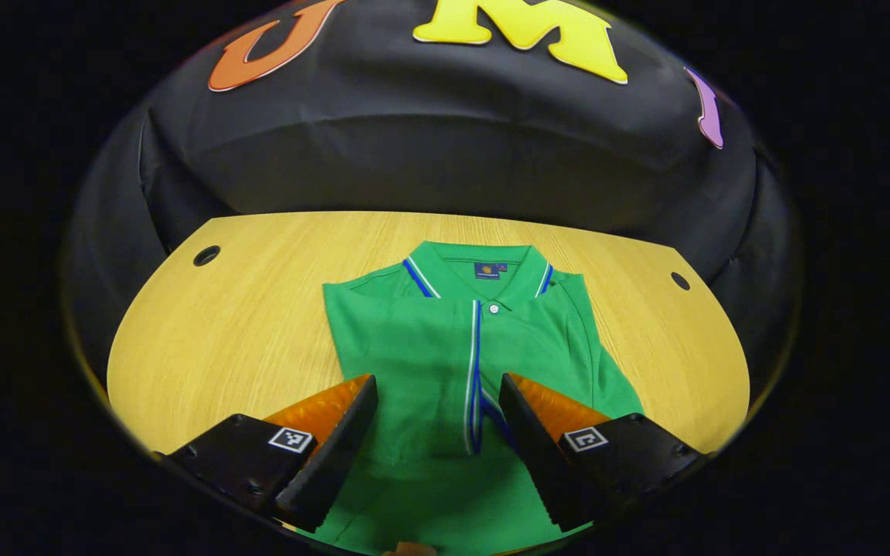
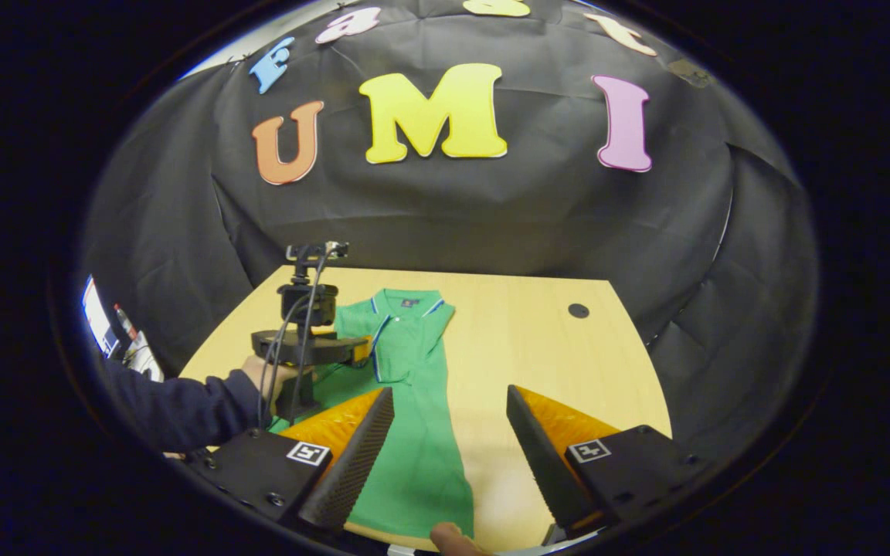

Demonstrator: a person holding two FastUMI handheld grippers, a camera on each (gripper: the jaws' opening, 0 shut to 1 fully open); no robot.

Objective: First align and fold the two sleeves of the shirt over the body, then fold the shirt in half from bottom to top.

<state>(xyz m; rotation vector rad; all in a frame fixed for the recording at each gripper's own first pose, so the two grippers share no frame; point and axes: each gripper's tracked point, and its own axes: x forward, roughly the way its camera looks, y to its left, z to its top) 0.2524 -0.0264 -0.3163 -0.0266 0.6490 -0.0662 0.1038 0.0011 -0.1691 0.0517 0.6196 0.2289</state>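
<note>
A green polo shirt [image 1: 429, 347] with a blue-and-white striped collar and placket lies flat on the wooden table [image 1: 221, 324], collar toward the far wall, both sleeves folded in over the body. My left gripper [image 1: 437, 401] hovers open above the shirt's lower middle, nothing between its fingers. In the right gripper view the same shirt [image 2: 414, 432] runs as a narrow strip toward the camera. My right gripper [image 2: 449, 421] is open over the shirt's right edge and bare table. The left gripper [image 2: 310, 344] appears there too, held by a hand in a dark sleeve above the shirt's upper left.
The table has a round cable hole near each far corner, the left hole [image 1: 206, 255], the right hole [image 1: 680, 280], also visible as a hole [image 2: 578, 310]. Black cloth walls close in on the back and sides. Some items [image 2: 117, 332] stand at the far left beyond the table.
</note>
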